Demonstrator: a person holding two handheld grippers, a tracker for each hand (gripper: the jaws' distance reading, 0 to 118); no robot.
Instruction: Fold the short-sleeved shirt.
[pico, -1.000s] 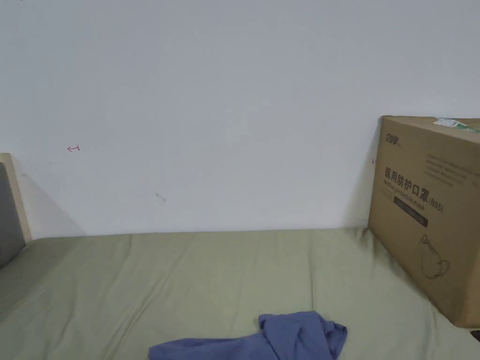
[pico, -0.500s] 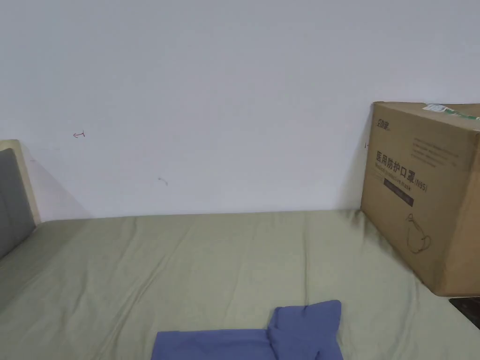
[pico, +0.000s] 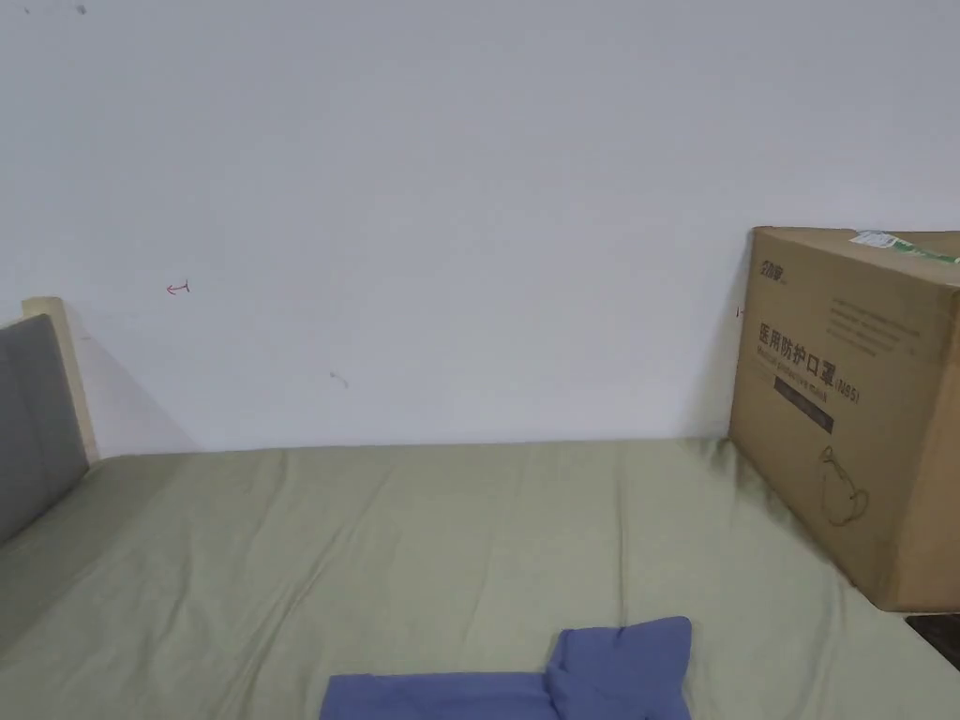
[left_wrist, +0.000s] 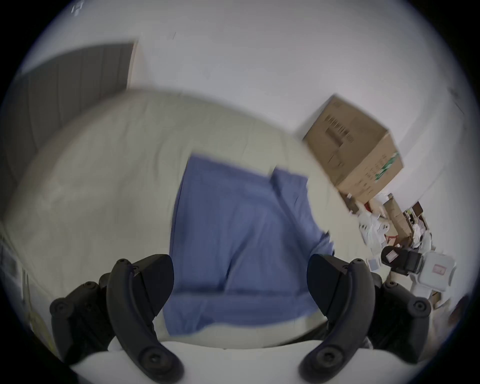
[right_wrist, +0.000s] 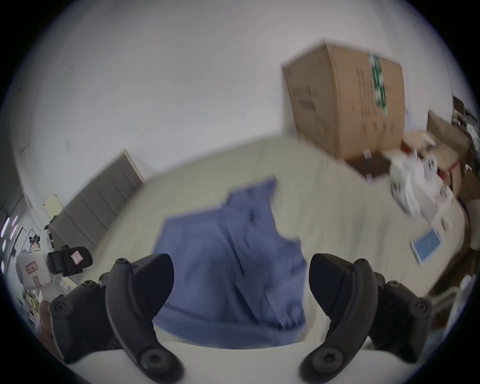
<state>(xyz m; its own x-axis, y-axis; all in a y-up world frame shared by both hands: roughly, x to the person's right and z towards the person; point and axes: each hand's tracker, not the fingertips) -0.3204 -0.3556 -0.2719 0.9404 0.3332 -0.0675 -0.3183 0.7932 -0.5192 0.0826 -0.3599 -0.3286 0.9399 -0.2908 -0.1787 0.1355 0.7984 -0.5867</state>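
Note:
A blue short-sleeved shirt (pico: 581, 680) lies spread on the pale green bed sheet (pico: 375, 553); its far edge and one sleeve reach the bottom of the head view. In the left gripper view the shirt (left_wrist: 241, 241) lies flat beyond my left gripper (left_wrist: 240, 283), whose black jaws stand wide apart with nothing between them. In the right gripper view the shirt (right_wrist: 228, 259) lies ahead of my right gripper (right_wrist: 241, 283), open and holding nothing. The other gripper (right_wrist: 65, 259) appears at the far left of that view, and at the right (left_wrist: 405, 259) of the left gripper view.
A big cardboard box (pico: 853, 403) stands on the bed's right side against the white wall. A grey padded headboard (pico: 33, 412) closes the left end. Boxes, bags and clutter (right_wrist: 428, 166) pile up beyond the bed's right edge, with a flat blue-and-white item (right_wrist: 426, 245) on the sheet.
The shirt's bunched far edge has been laid flat, with the sleeve now spread out. The head camera has shifted slightly.

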